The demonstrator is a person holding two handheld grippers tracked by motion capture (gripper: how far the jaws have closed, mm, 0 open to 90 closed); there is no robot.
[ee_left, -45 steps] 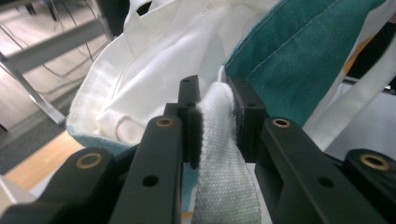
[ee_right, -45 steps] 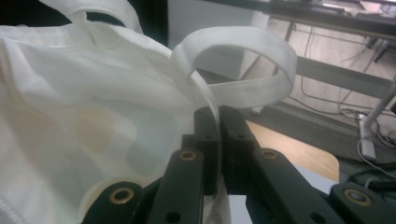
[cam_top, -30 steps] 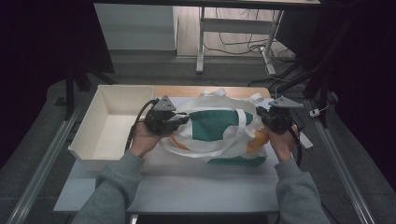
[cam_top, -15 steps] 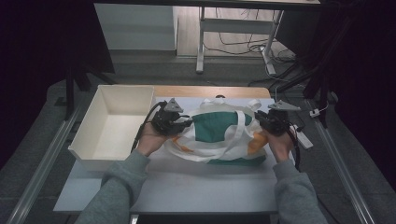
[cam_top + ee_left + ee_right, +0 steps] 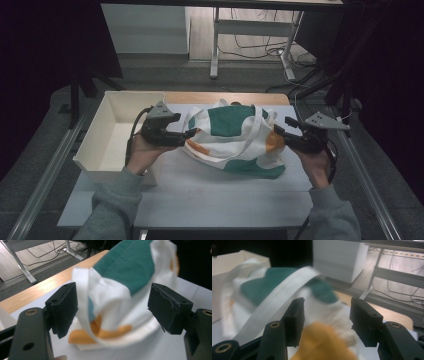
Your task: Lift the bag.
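At the left of the high view stands one open white box (image 5: 107,137), bare inside as far as can be seen. Just right of it, left of centre, the left tongs (image 5: 192,133) point rightward at the near end of one cloth bag (image 5: 235,137), white with green and orange patches. In the left gripper view these tongs (image 5: 112,307) stand wide open, with the bag's folded cloth (image 5: 117,290) and a white strap between the jaws but not pinched; they hold nothing.

The bag lies in the middle of the frame on the pale worktop (image 5: 210,200), its long axis running left to right, so each end faces one pair of tongs. The two hands seem about equally near, one at each end.

At centre right, the right tongs (image 5: 277,131) point leftward at the bag's orange corner. In the right gripper view they (image 5: 325,320) are likewise open, blurred cloth (image 5: 322,340) between the jaws, nothing gripped.

Count: one bag, one box, two tongs.
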